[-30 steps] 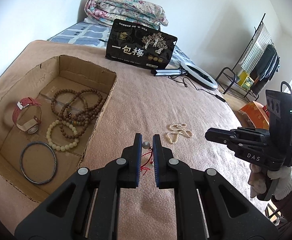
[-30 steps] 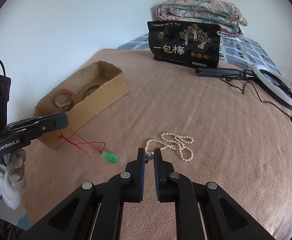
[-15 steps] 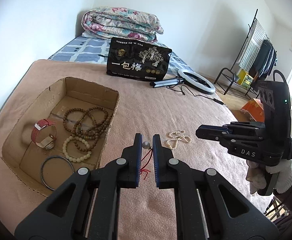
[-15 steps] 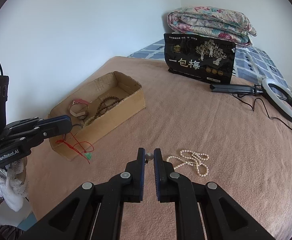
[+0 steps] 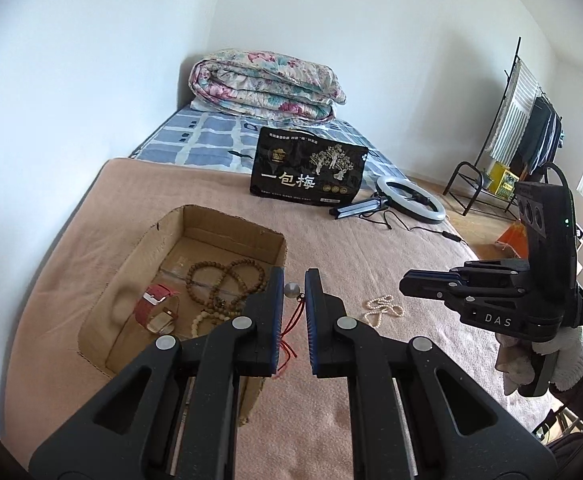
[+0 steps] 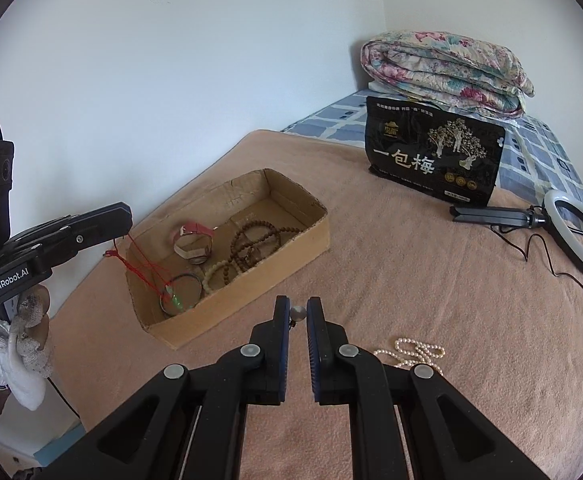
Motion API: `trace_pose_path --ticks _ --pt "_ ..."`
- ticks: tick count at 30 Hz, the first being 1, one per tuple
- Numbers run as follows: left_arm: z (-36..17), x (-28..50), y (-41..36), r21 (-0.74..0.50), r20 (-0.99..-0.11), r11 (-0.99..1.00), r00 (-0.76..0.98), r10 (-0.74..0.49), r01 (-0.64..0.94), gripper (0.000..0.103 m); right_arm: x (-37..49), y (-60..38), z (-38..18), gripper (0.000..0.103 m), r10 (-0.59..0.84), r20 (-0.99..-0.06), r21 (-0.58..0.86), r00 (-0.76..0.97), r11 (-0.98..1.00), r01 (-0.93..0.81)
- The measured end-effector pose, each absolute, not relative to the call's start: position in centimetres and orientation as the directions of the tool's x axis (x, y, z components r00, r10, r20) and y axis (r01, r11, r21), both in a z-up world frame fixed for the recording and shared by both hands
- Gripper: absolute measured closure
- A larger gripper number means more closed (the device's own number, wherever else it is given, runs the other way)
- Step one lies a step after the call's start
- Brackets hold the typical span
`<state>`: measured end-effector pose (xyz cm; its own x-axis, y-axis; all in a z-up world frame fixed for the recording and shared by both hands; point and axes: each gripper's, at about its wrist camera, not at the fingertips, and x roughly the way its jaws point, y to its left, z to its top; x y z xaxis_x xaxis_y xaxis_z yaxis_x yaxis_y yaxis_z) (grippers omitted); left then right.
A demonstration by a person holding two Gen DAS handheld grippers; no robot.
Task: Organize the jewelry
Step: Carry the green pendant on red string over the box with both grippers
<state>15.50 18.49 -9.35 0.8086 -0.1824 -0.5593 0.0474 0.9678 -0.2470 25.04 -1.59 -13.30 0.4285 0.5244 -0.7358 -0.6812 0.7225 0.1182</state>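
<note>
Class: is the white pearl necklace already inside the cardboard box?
No, the white pearl necklace lies on the pink blanket, outside the brown cardboard box.

red cord necklace [image 6: 143, 264] with green pendant [image 6: 177, 301]: hanging over box [image 6: 311, 240], pendant low inside | pearl necklace [image 6: 415, 352]: loose heap on blanket [image 6: 431, 280]

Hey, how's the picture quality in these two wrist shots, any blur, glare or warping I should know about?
Left wrist view: strong fisheye warping with dark corners, blown-out window at the right edge, cardboard box sharp. Right wrist view: same curved distortion, soft even daylight, no harsh shadows; the green pendant hanging on its red cord from the left hand-held gripper looks slightly smeared.
</note>
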Motion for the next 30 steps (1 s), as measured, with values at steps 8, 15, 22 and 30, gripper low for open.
trace_pose_path --ticks 8,15,22,30 --pt "-9.8 15.0 21.9 -0.232 -0.576 0.973 0.807 -0.129 -0.011 0.094 24.9 2.6 -12.6 0.097 0.55 -0.732 0.116 0.402 0.682 -0.722" --pt "-11.6 14.7 24.3 -0.226 -0.61 0.972 0.787 -0.09 -0.063 0.094 24.8 6.2 -12.8 0.097 0.562 -0.739 0.114 0.372 0.648 -0.753" --pt "-13.4 14.7 25.6 -0.239 -0.641 0.967 0.763 -0.088 -0.089 0.094 25.0 9.0 -14.2 0.097 0.559 -0.758 0.124 0.336 0.63 -0.767" --pt "-13.9 14.9 26.0 -0.244 -0.649 0.965 0.756 -0.088 -0.098 0.094 25.3 10.6 -15.4 0.096 0.556 -0.774 0.141 0.305 0.62 -0.772"
